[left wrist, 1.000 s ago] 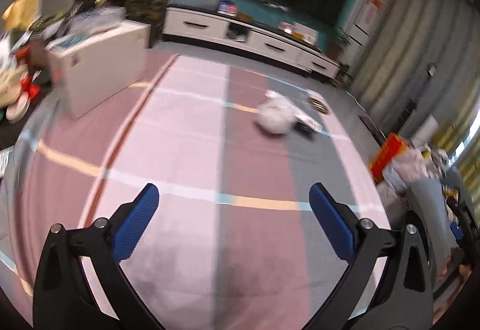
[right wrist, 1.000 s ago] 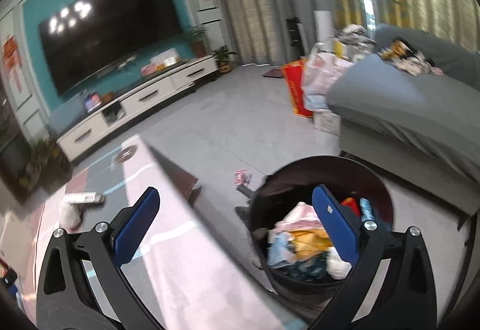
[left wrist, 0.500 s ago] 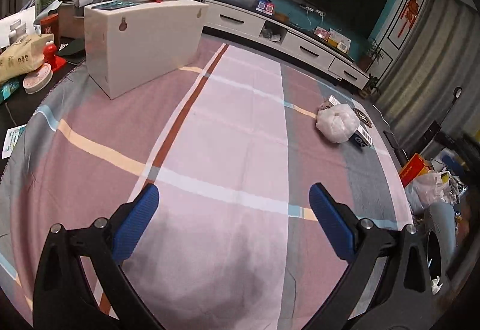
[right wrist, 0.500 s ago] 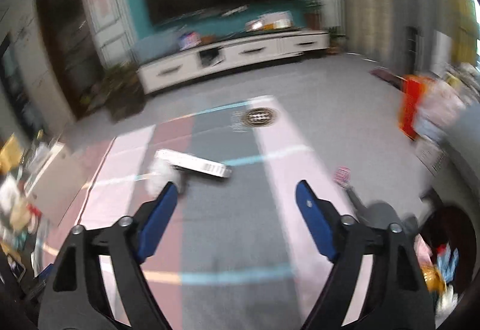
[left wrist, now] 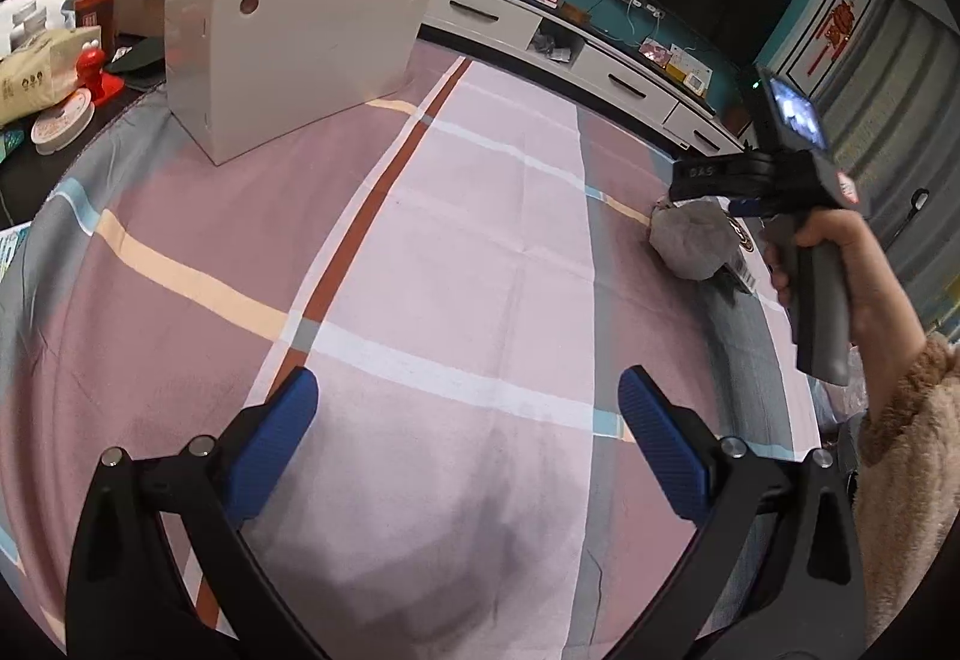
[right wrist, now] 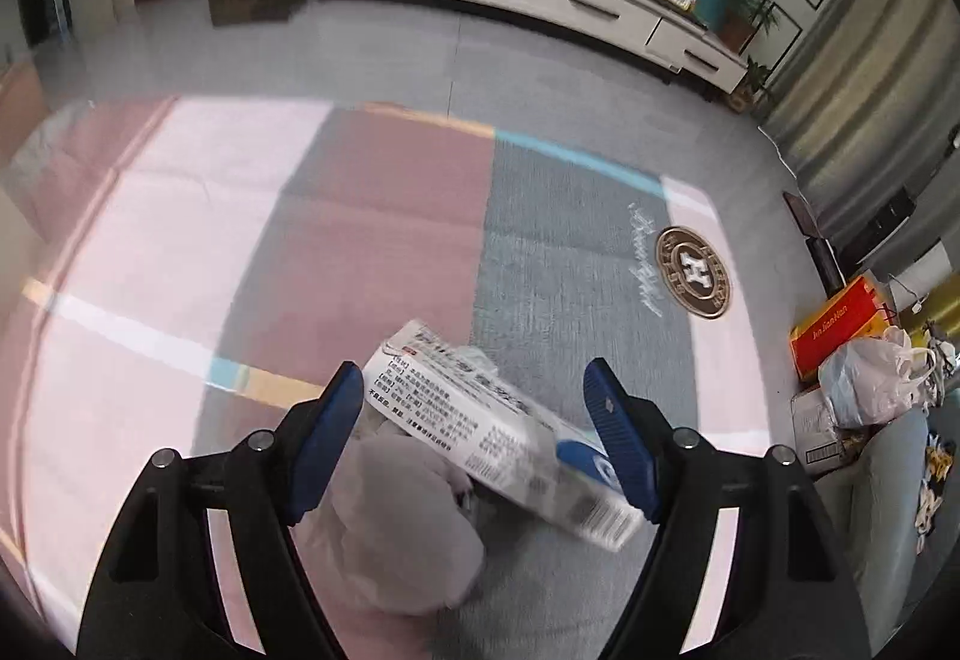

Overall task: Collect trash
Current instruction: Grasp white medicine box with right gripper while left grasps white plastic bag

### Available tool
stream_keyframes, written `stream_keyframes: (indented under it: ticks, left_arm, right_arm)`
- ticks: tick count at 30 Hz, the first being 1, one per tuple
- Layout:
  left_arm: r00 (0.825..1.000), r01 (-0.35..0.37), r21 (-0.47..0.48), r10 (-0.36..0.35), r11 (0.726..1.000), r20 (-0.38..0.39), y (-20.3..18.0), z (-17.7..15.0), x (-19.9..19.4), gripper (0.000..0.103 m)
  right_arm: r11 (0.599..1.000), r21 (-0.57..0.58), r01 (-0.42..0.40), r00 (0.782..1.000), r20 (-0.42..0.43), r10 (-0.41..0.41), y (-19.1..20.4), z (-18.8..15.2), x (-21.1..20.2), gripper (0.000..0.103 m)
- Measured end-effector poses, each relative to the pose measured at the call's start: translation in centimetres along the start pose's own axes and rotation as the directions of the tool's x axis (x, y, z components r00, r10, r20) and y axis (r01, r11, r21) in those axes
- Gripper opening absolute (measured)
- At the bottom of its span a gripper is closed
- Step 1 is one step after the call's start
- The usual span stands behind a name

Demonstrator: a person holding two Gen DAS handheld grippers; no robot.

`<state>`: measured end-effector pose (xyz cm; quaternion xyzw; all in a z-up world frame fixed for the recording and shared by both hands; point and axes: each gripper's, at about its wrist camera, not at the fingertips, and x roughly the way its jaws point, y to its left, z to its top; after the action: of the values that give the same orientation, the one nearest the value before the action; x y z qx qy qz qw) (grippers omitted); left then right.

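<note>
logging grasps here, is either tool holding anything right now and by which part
Nothing is held. The right tool is open around the printed box and crumpled white wad; the left tool is open over bare cloth.

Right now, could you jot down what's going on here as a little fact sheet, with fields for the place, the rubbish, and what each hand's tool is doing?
Place: table under a striped cloth, in a living room
Rubbish: crumpled white wad and a printed carton, lying together on the cloth
Right tool: open, fingers either side of the carton, nothing gripped yet
Left tool: open, empty, above bare cloth
Other items: white box at the table's far left
Task stage: rubbish not yet picked up
</note>
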<state>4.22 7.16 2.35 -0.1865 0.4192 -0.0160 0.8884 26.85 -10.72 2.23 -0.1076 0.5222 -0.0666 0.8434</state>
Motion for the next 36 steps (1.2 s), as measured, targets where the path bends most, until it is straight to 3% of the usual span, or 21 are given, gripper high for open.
stream_keyframes:
  ticks: [3, 6, 11, 14, 19, 20, 23, 27, 30, 33, 34, 36]
  left_arm:
    - [1.000, 0.007, -0.008, -0.007, 1.000, -0.009, 0.1, 0.0, 0.2, 0.100]
    - [1.000, 0.004, -0.001, -0.004, 1.000, -0.016, -0.2, -0.1, 0.4, 0.100]
    - [1.000, -0.005, 0.021, 0.006, 1.000, -0.029, -0.8, -0.3, 0.9, 0.100]
    - [0.999, -0.008, 0.025, 0.009, 1.000, -0.034, -1.0, -0.4, 1.2, 0.100]
    - [1.000, 0.003, 0.016, -0.002, 1.000, -0.028, -1.1, -0.4, 1.1, 0.100]
    - [1.000, 0.009, 0.014, -0.008, 1.000, -0.028, -1.2, -0.5, 1.0, 0.100]
    - [0.999, 0.033, 0.015, -0.033, 0.999, -0.030, -1.4, -0.6, 1.0, 0.100]
    - [0.999, 0.037, 0.032, -0.037, 0.999, -0.014, -1.7, -0.4, 0.9, 0.100]
    - [0.996, 0.083, 0.008, -0.082, 0.997, -0.020, -1.6, 0.2, 1.1, 0.100]
    - [0.992, 0.126, 0.000, -0.126, 0.992, -0.008, -1.9, 0.6, 1.8, 0.100]
    - [0.990, 0.137, 0.011, -0.137, 0.990, -0.015, -2.4, 0.8, 2.3, 0.100]
    - [0.989, 0.146, 0.031, -0.146, 0.989, -0.024, -3.2, 1.4, 3.1, 0.100]
  right_arm:
    - [1.000, -0.013, 0.025, 0.999, -0.047, -0.026, -0.2, -0.4, 1.7, 0.074]
    - [0.999, 0.029, -0.029, 0.996, -0.078, 0.031, -0.7, -0.9, 2.6, 0.051]
    - [0.999, 0.010, -0.040, 0.996, -0.074, 0.041, -1.2, -1.5, 2.0, 0.036]
    - [0.993, 0.025, -0.117, 0.991, -0.063, 0.119, -1.6, -2.2, 0.8, 0.031]
    - [0.945, 0.055, -0.323, 0.942, -0.078, 0.326, -1.8, -5.3, -2.0, 0.024]
    - [0.928, 0.062, -0.367, 0.925, -0.084, 0.371, -1.5, -6.1, -2.6, 0.019]
    - [0.883, 0.058, -0.465, 0.878, -0.101, 0.469, -0.6, -7.8, -4.2, 0.019]
    - [0.857, 0.040, -0.514, 0.852, -0.097, 0.515, 1.2, -9.3, -6.0, 0.019]
    - [0.853, 0.045, -0.520, 0.852, -0.045, 0.522, 1.0, -9.9, -7.6, 0.019]
    - [0.800, 0.098, -0.592, 0.803, -0.009, 0.596, -0.3, -10.4, -8.2, 0.019]
    - [0.792, 0.102, -0.602, 0.796, -0.005, 0.606, -0.4, -10.9, -8.3, 0.019]
    - [0.800, 0.134, -0.584, 0.808, 0.010, 0.588, -1.0, -11.9, -8.4, 0.019]
